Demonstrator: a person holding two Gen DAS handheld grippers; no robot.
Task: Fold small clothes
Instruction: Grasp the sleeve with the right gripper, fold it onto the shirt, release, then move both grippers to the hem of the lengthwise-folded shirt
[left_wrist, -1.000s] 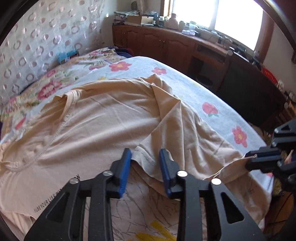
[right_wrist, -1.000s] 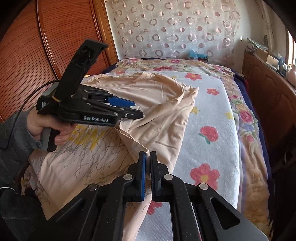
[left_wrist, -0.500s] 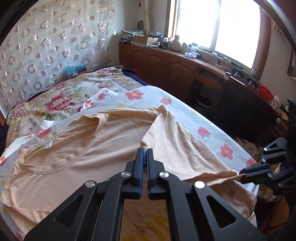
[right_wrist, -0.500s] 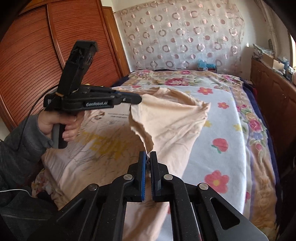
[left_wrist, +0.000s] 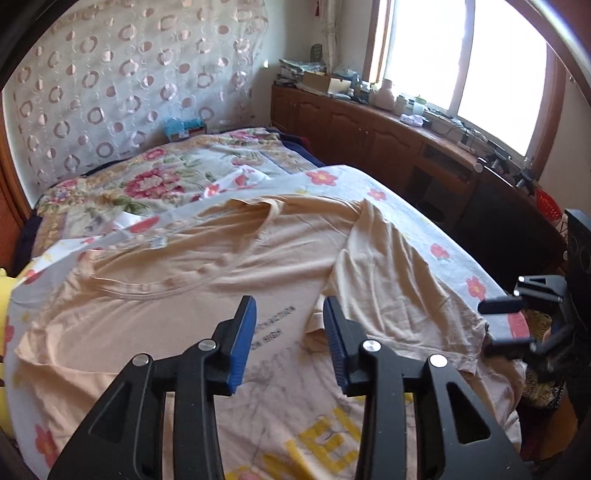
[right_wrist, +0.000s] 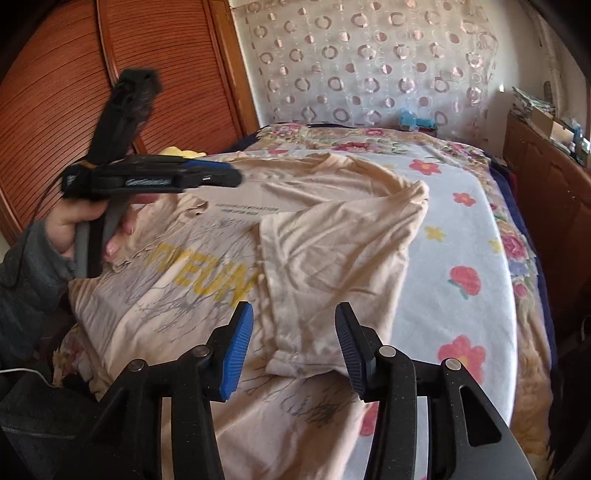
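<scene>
Bedroom: ribbed wooden wardrobe doors (right_wrist: 55, 92) at left, circle-patterned curtain (right_wrist: 369, 59) behind the bed, wooden cabinets (left_wrist: 351, 125) under a bright window (left_wrist: 465, 55) at right; floral bedsheet (right_wrist: 461, 229) covers the bed. Left gripper (left_wrist: 290, 338) held level above the shirt by a hand (right_wrist: 85, 225) in a grey sleeve, jaws apart and empty; right gripper (right_wrist: 293, 349) low over the near edge, jaws likewise apart and empty. Peach T-shirt (left_wrist: 184, 288) lies print-up on the sheet, its right side folded inward, the fold's hem corner (right_wrist: 291, 363) resting between and just beyond the right gripper's fingers.
</scene>
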